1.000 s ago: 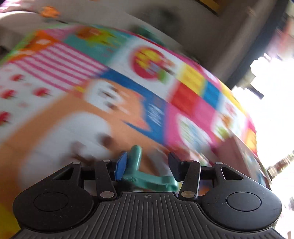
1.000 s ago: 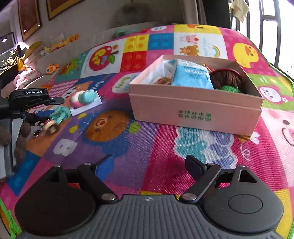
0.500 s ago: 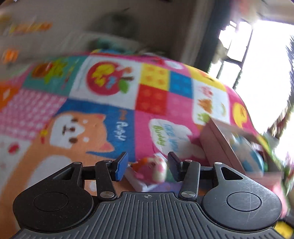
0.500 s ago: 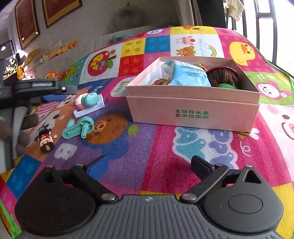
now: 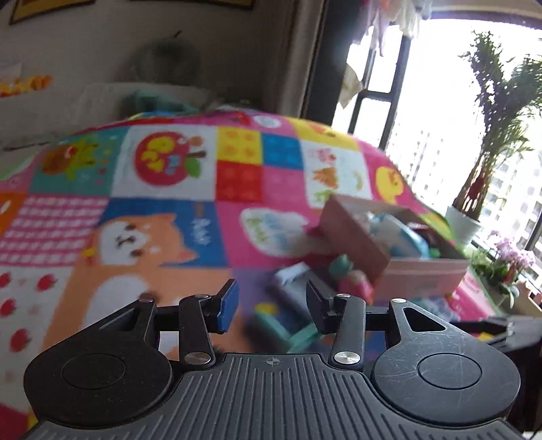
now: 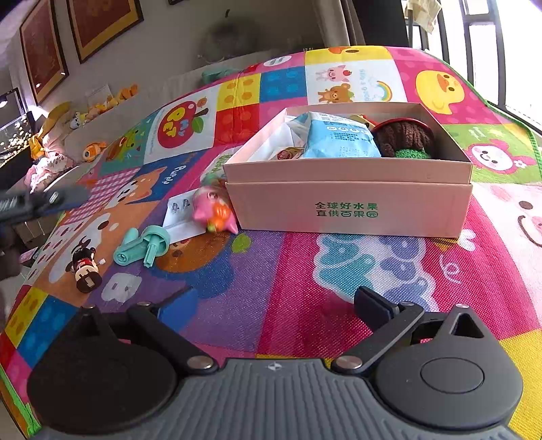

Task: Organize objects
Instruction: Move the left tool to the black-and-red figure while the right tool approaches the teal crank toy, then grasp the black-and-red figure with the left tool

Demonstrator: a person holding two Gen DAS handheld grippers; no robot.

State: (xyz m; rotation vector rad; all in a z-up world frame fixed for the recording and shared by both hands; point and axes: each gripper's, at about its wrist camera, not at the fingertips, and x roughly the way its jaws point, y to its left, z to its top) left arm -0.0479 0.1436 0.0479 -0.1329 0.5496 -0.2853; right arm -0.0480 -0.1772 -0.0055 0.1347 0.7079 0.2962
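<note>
A pink cardboard box stands on the colourful play mat, holding a blue packet and a brown knitted item. Left of it lie a pink toy against the box wall, a white card, a teal plastic toy and a small black-and-red figure. My right gripper is open and empty, low over the mat before the box. My left gripper is open and empty above the blurred teal toy; the box is to its right.
Soft toys line a ledge at the far left. A window with a potted plant and pink flowers lies beyond the mat's right edge. A wall with framed pictures is behind.
The left gripper let go of the teal toy, lifted and swung right. The pink toy moved off the card toward the box wall. The right gripper stayed open, almost still.
</note>
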